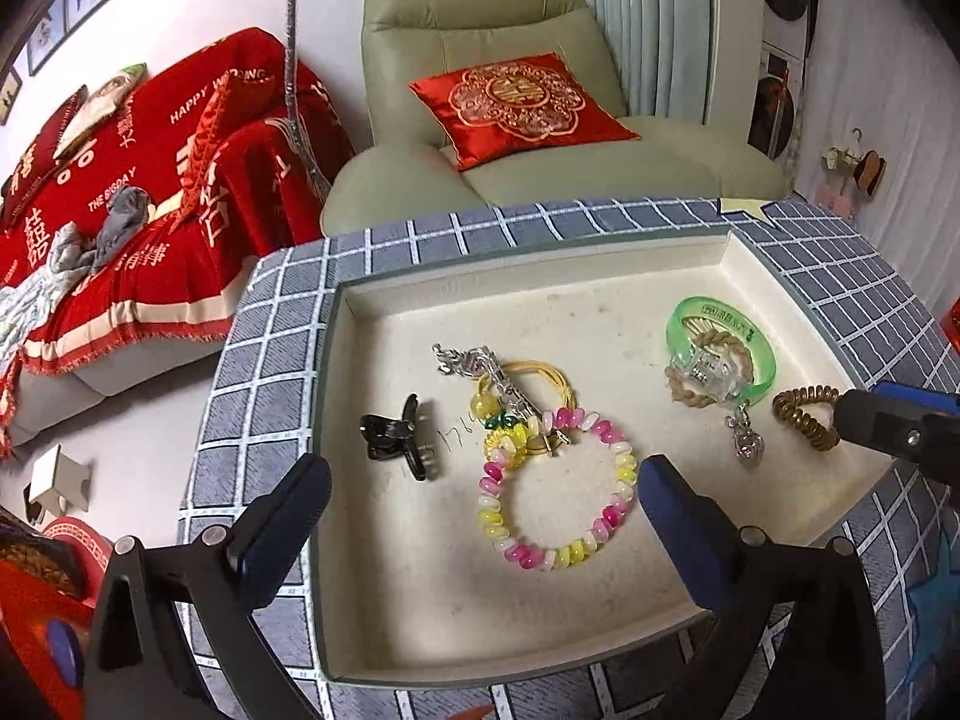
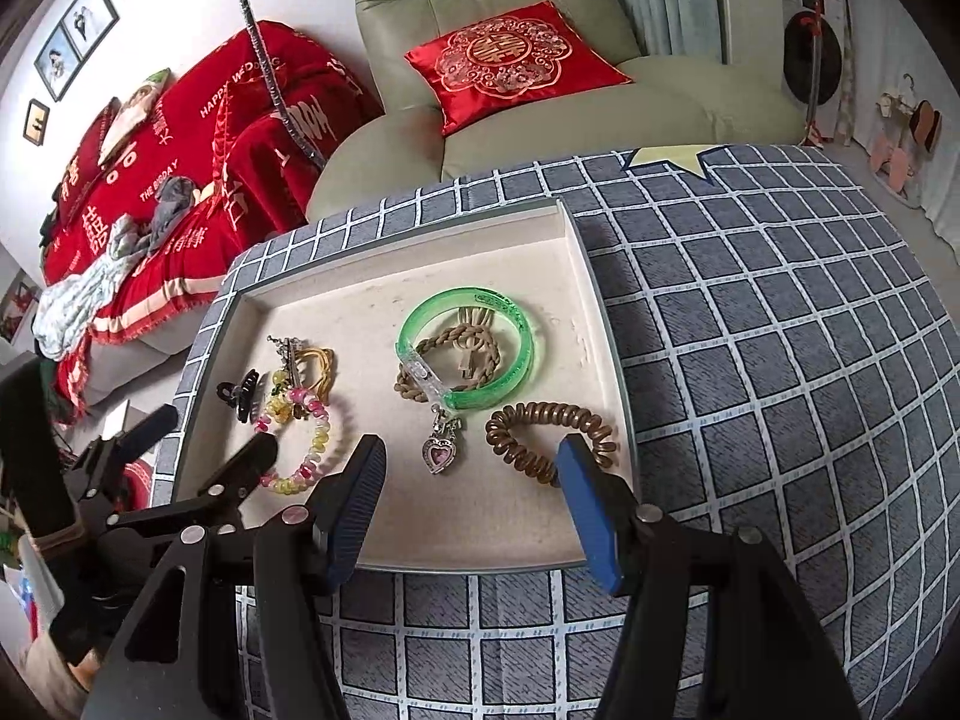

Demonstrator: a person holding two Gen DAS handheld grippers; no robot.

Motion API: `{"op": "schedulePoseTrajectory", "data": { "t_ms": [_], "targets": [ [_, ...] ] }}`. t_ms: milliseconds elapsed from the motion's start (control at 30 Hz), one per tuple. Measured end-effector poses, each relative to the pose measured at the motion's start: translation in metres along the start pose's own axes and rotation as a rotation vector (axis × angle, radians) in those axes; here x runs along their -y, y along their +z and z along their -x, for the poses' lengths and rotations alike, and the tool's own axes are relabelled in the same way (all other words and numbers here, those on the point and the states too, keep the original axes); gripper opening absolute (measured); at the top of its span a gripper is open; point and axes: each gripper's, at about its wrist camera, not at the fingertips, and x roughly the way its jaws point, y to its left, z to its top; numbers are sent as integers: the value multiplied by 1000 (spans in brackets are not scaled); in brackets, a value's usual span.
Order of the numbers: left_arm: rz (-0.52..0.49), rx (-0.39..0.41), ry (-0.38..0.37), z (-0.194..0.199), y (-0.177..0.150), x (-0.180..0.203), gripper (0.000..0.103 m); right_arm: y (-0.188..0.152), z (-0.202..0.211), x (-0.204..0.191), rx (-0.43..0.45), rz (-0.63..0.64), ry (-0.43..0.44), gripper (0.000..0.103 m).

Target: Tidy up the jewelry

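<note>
A shallow cream tray (image 1: 384,630) lies on a grey checked cloth. It holds a pink, yellow and white bead bracelet (image 1: 528,555), a black hair claw (image 1: 390,438), a silver piece on yellow cord (image 1: 480,372), a green bangle (image 1: 762,354) over a braided tan bracelet (image 1: 690,393), a heart pendant (image 1: 747,450) and a brown spiral hair tie (image 1: 801,414). My left gripper (image 1: 483,468) stands wide open over the bead bracelet, pads clear of it. My right gripper (image 2: 473,450) is open near the tray's front, empty, its right finger beside the spiral hair tie (image 2: 540,420) and the heart pendant (image 2: 441,453) just ahead.
The checked cloth (image 2: 750,360) covers the table to the right of the tray (image 2: 468,540). Behind the table stand a pale green armchair (image 1: 540,18) with a red cushion (image 1: 516,102) and a sofa under a red throw (image 1: 150,180). Floor lies off the table's left edge.
</note>
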Motion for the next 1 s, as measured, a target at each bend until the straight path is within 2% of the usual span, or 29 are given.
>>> {"op": "schedulePoseTrajectory", "data": {
  "t_ms": [67,100,200,267,400,567,733,1000],
  "targets": [
    [-2,5,3,5,-1,-1,103,-2,1,-2,3,11,1,76],
    [-6,5,10,5,-2,-1,103,-2,1,-2,6,15,1,88],
    [-22,8,58,11,-8,0,103,-7,5,-6,26,32,6,90],
    [-26,5,71,15,-12,0,103,-11,7,-7,30,35,4,102],
    [0,-9,65,23,-24,-5,103,-18,11,-7,52,44,0,103],
    [13,-27,61,33,-39,-9,103,-30,9,-5,-25,49,-12,103],
    [28,-36,38,48,-60,-8,103,-49,12,-5,-50,64,-28,103],
    [72,4,32,73,-89,-4,103,-78,32,-9,18,69,-47,103]
  ]
}}
